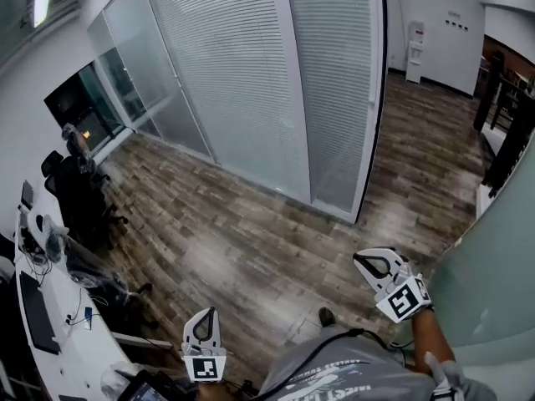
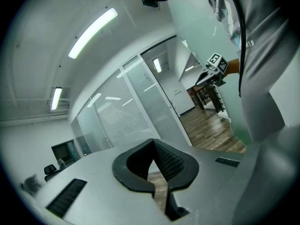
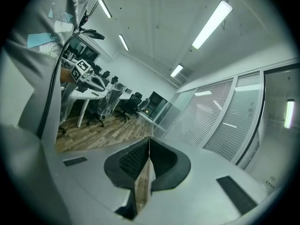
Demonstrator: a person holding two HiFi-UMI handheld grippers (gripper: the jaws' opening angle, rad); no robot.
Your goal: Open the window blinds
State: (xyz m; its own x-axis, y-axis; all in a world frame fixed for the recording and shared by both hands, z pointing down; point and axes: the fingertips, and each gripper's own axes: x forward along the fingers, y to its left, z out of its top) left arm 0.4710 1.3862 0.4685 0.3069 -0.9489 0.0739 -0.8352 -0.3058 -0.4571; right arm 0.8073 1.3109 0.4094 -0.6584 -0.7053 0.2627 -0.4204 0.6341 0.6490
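Left gripper point(image 1: 209, 312) and right gripper point(image 1: 359, 259), both closed on nothing, hang well apart from the blinds point(image 1: 242, 73); a wide stretch of wood floor point(image 1: 251, 241) lies between, desk point(image 1: 50, 349) edge at left

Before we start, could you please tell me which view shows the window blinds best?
The head view: the window blinds fill its upper middle, large and unobstructed. Both gripper views show them smaller and slanted, off to one side.
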